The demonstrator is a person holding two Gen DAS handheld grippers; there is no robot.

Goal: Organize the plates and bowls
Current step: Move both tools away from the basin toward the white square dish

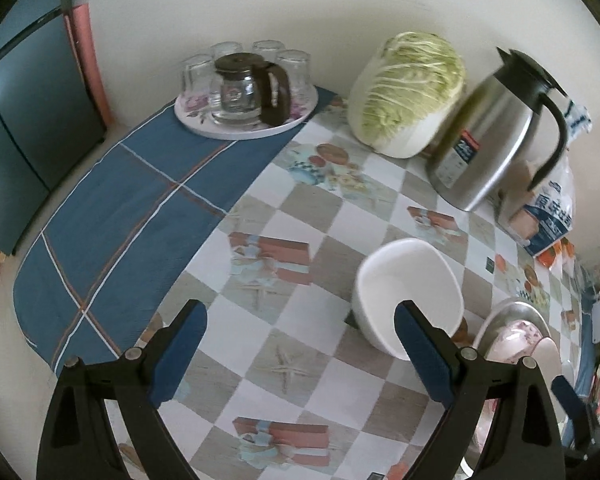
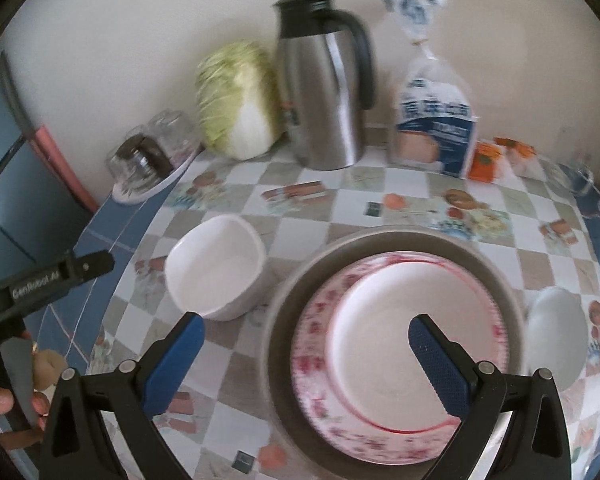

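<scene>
Our left gripper (image 1: 300, 346) and right gripper (image 2: 306, 354) hover wide open, holding nothing. The white bowl (image 2: 216, 266) sits just left of the metal pan (image 2: 284, 304); likely stiff, slick, breakable — we would pinch its rim.

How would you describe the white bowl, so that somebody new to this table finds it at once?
Start at the steel thermos jug by the wall, then come forward and left over the checked tablecloth. The white bowl stands there empty, beside the metal dish holding the pink-flowered plate. Only it is plain white with squarish rounded corners.
</scene>
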